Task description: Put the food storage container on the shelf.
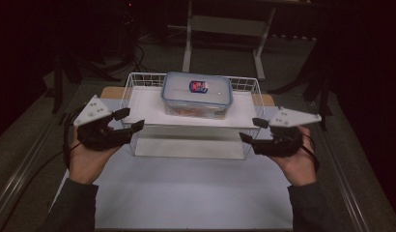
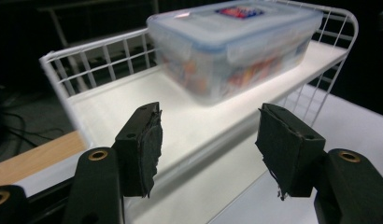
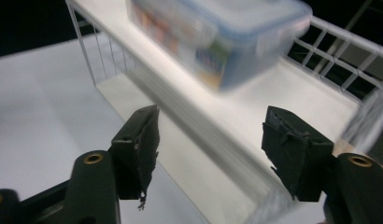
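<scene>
Step in hand: both grippers stand at the two ends of the white wire rack (image 1: 138,82), aimed inward at it; judging by this, the person is either approaching to take hold or has just let go, and the frames alone do not settle which.
Left gripper (image 1: 129,121): jaws wide, nothing between them; it sits just beside the rack's left end, near the shelf edge, not touching as far as the high view tells.
Right gripper (image 1: 250,130): jaws wide, nothing held; just beside the rack's right end, at about the same height as the shelf.
Box (image 1: 197,93): a clear plastic box with a blue-rimmed lid and a small label on top; it rests on the rack's upper shelf (image 1: 143,108), toward the back and near the middle, with coloured contents showing through the wall.
Rack position: on the white table (image 1: 186,193), at its far end, well apart from the person's side.
Next move: likely to call for both grippers to close in evenly, one at each end of the box or shelf, keeping it level so the box does not slide.
Risk: an uneven grip could tilt the load.
Count, grippers: two.
Count, boxes: one.
Count, racks: one, with two levels.
Count, hands: two, one under each gripper.
</scene>
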`<state>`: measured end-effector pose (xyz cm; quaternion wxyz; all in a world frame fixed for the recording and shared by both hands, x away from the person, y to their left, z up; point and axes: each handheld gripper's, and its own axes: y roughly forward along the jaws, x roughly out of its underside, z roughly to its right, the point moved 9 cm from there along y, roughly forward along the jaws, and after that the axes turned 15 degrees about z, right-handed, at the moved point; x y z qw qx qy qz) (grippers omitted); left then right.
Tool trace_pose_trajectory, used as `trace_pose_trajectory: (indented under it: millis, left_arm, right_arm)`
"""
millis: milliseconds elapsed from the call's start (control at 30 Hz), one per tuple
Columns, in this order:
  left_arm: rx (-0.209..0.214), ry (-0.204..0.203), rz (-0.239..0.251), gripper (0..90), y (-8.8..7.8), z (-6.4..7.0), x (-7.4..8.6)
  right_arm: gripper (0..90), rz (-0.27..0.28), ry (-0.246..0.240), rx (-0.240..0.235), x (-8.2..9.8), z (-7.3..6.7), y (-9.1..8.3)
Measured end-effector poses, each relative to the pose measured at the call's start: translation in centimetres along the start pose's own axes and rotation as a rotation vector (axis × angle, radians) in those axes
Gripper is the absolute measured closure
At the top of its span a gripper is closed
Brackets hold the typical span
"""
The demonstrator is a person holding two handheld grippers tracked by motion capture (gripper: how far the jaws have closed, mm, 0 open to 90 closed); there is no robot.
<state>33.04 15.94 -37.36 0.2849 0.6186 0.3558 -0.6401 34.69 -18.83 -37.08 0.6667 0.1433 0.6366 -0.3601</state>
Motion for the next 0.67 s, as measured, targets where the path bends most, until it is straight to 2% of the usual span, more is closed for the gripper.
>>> trace_pose_trajectory:
  millis: [67, 133, 167, 200, 233, 300, 333, 400, 533, 633, 667]
  left_arm:
    - [-0.020, 0.009, 0.018, 39.7, -1.0, -0.2, 1.2]
    - [-0.041, 0.001, 0.038, 39.7, -1.9, -0.5, 2.4]
    - [-0.041, 0.001, 0.038, 39.7, -1.9, -0.5, 2.4]
    - [-0.059, -0.004, 0.047, 39.7, -2.6, -0.8, 3.6]
    - [-0.066, -0.007, 0.051, 39.7, -2.9, -0.9, 4.0]
    - [-0.089, -0.017, 0.059, 39.7, -3.7, -1.3, 5.3]
    - [-0.095, -0.021, 0.063, 39.5, -3.9, -1.4, 5.5]
    - [-0.105, -0.025, 0.064, 39.2, -4.5, -1.6, 6.4]
    - [-0.113, -0.014, 0.058, 38.9, -5.1, -1.5, 7.4]
    - [-0.113, -0.009, 0.051, 38.5, -5.2, -1.5, 8.1]
    - [-0.118, -0.007, 0.046, 37.9, -5.2, -1.6, 8.4]
  right_arm:
    - [33.0, 0.018, -0.008, 0.035, 1.5, 0.1, -1.1]
    - [32.1, 0.047, 0.022, 0.067, 3.1, 0.4, -2.1]
    - [32.1, 0.047, 0.022, 0.067, 3.1, 0.4, -2.1]
    - [32.1, 0.056, 0.044, 0.080, 3.9, 0.5, -2.6]
    - [31.9, 0.071, 0.080, 0.100, 5.3, 0.7, -3.4]
    - [32.0, 0.067, 0.089, 0.121, 6.8, 0.8, -4.0]
    - [32.0, 0.067, 0.101, 0.133, 8.0, 0.8, -4.5]
    - [32.1, 0.067, 0.108, 0.143, 9.1, 0.8, -5.0]
    - [32.2, 0.075, 0.137, 0.161, 10.9, 0.9, -5.8]
    - [32.2, 0.075, 0.142, 0.165, 11.2, 1.0, -5.9]
    - [32.1, 0.091, 0.148, 0.168, 11.4, 1.0, -6.0]
